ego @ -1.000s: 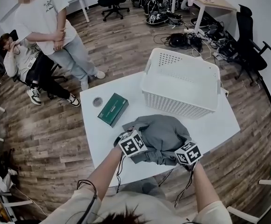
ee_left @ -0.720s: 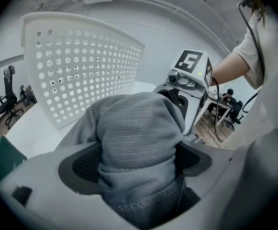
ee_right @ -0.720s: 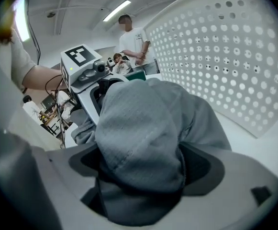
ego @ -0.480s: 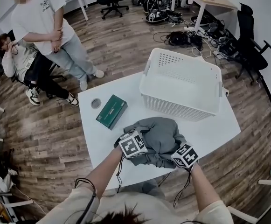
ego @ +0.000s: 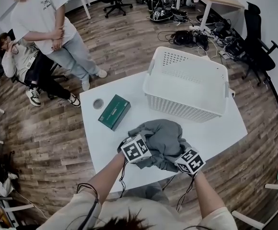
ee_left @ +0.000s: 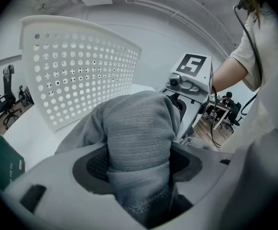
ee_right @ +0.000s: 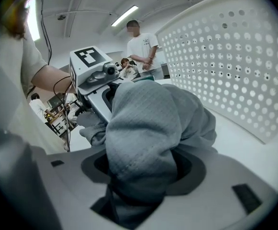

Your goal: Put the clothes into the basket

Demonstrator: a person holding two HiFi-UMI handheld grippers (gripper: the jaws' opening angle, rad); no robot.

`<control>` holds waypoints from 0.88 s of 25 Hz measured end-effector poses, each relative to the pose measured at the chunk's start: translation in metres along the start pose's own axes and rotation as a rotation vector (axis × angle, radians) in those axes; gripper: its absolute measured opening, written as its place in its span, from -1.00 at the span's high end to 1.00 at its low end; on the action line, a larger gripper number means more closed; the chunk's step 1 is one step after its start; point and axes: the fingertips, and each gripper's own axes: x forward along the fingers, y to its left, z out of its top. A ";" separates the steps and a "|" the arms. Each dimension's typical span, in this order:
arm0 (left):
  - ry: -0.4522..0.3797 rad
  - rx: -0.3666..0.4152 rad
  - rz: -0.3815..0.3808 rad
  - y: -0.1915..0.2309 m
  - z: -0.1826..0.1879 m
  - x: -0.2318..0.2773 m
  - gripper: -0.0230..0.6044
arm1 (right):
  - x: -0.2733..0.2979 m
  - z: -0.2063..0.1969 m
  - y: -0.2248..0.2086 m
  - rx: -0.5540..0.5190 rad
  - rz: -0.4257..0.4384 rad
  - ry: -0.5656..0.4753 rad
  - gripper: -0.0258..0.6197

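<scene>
Grey garment (ego: pixel 163 134) lies bunched on the near part of the white desk (ego: pixel 215 131). It sits just in front of the basket (ego: pixel 179 107), not in it.

Left claw (ee_left: pixel 139 163): the jaws have just been closing. A thick fold of the garment stands between them, and both pads press into the cloth.

Right claw (ee_right: pixel 143 169): likewise, the jaws have just been closing. They are narrowed onto another fold of the same garment, with cloth filling the gap between the pads.

In the head view the two claws sit side by side at the near edge of the heap. The left claw is at its left corner, the right claw at its right corner.

The basket is white with perforated walls and stands upright on the far right part of the desk.

A green box (ego: pixel 115 111) lies flat on the desk, left of the garment and apart from it. A small round roll (ego: pixel 98 104) is just beyond the box.

Off the desk, on the wood floor (ego: pixel 129 42), a standing person (ego: pixel 48 25) is beside a seated person (ego: pixel 26 63).
</scene>
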 end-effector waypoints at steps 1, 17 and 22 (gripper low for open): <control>-0.008 0.002 0.008 -0.001 0.000 0.000 -0.07 | -0.001 0.001 0.000 -0.004 -0.016 -0.007 0.08; -0.168 0.052 0.120 -0.031 0.036 -0.044 0.12 | -0.051 0.037 0.031 -0.137 -0.179 -0.103 0.15; -0.193 0.090 0.148 -0.040 0.053 -0.060 0.12 | -0.070 0.053 0.042 -0.166 -0.204 -0.137 0.15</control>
